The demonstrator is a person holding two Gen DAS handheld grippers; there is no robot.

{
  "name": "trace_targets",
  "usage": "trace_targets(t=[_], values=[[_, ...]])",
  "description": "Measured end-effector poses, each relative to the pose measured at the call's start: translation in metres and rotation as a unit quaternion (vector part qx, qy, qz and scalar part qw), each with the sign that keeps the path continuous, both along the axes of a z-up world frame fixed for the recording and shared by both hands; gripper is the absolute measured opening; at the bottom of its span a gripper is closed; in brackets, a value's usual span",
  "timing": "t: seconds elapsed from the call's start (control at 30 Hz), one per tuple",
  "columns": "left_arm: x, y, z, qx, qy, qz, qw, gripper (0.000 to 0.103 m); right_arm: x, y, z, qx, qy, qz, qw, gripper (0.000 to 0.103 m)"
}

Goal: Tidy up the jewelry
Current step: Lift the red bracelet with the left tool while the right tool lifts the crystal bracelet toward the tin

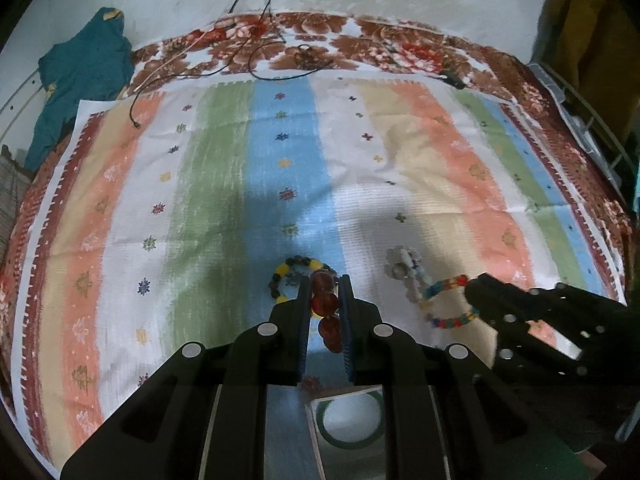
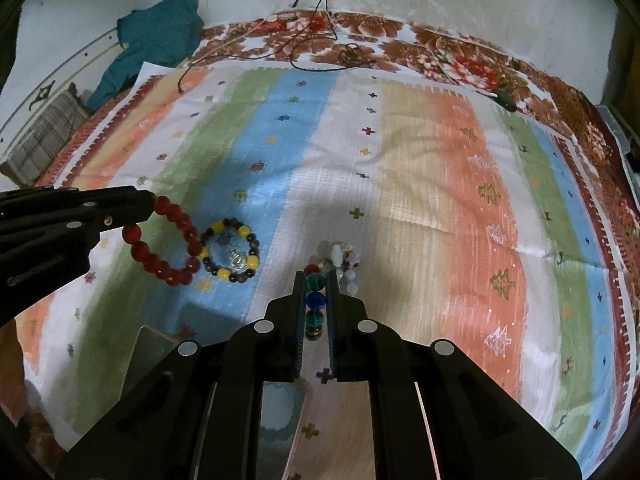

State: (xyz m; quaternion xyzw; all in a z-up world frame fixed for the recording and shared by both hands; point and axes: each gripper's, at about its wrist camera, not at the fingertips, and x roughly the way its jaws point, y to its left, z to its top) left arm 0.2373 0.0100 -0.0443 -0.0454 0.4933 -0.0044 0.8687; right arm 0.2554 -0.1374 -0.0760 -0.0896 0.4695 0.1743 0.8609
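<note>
Round glassy red bracelet (image 1: 325,312) pinched; striped cloth (image 1: 224,184) perhaps woven.

Right gripper (image 2: 316,280) clamped on a multicoloured bead bracelet (image 2: 315,300), red, green and blue beads lined up between the jaws. Just beyond the fingertips, a pale bead bracelet (image 2: 338,258) lying on the striped cloth (image 2: 440,184). Left of the pale bracelet, a yellow-and-dark bead bracelet (image 2: 230,254) flat on the blue stripe, a clear charm inside its ring. Further left again, left gripper (image 2: 150,204) closed on a red bead bracelet (image 2: 168,240), loop hanging from the tips and ending just beside the yellow-and-dark one. Far beyond, teal garment (image 2: 156,36) at the cloth's far-left corner.
</note>
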Motion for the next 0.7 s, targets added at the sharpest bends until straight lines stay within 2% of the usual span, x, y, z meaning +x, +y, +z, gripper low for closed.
trace_targets(t=[0.4,0.7], values=[[-0.03,-0.018,0.025,-0.005,-0.029,-0.026,0.9992,0.013,-0.026,-0.005,0.018,0.016,-0.011,0.002,1.0,0.011],[-0.051,-0.027,0.027,0.007,-0.033,-0.034,0.9988,0.013,-0.046,0.0,0.024,0.012,-0.02,0.015,1.0,0.011]])
